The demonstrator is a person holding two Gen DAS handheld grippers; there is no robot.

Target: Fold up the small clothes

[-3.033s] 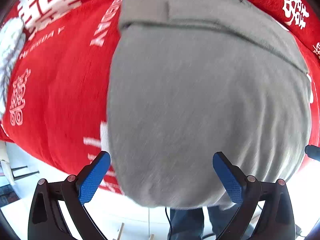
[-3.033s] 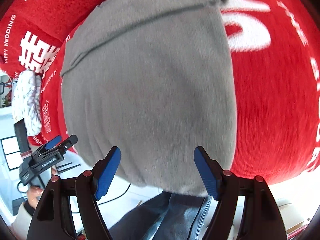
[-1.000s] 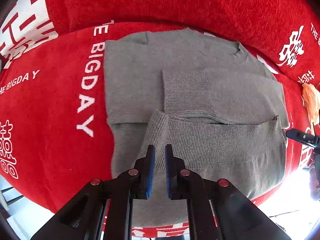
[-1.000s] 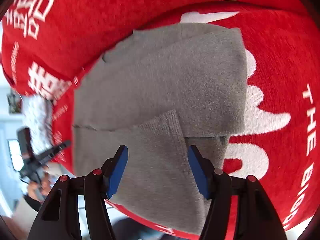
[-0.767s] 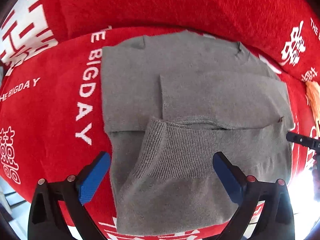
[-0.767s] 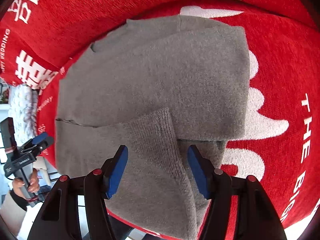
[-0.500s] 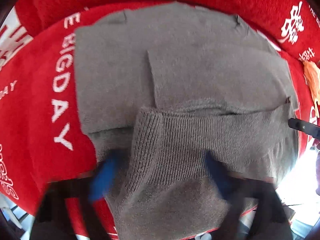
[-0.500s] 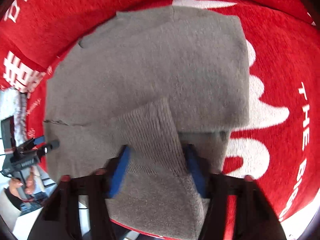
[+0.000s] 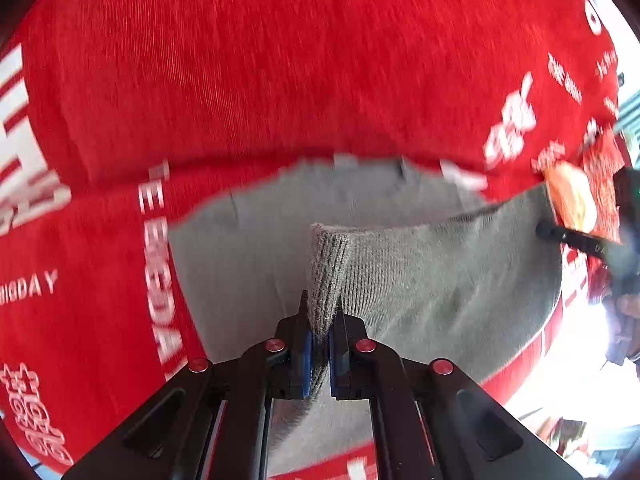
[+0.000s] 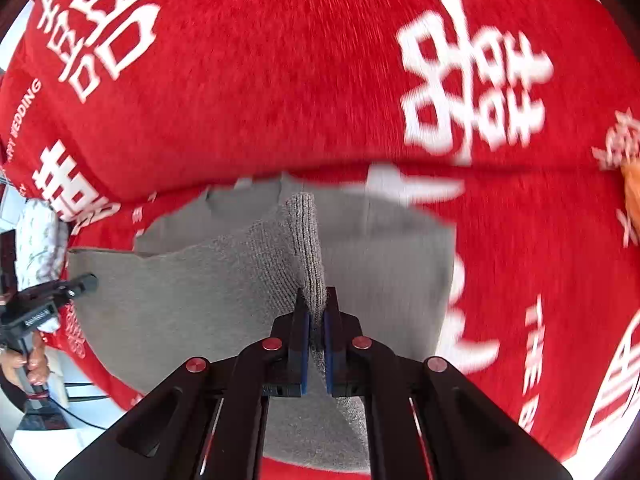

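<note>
I am looking at left tongs point(image 9: 318, 344) in matte black plastic, blue pads point(image 9: 306, 360) lining the inner faces, red round screw heads showing along the arms, right tongs point(image 10: 316, 340) wearing the same black, blue and red

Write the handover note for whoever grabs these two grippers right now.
Left gripper: shut on the ribbed hem of the grey sweater.
Right gripper: shut on the hem at the other side.
Sweater lies on the red blanket, hem edge raised off it between the two grips.
Done: both hem grips taken.
Left: carry the hem up to the neckline, lay it flat, release, smooth.
</note>
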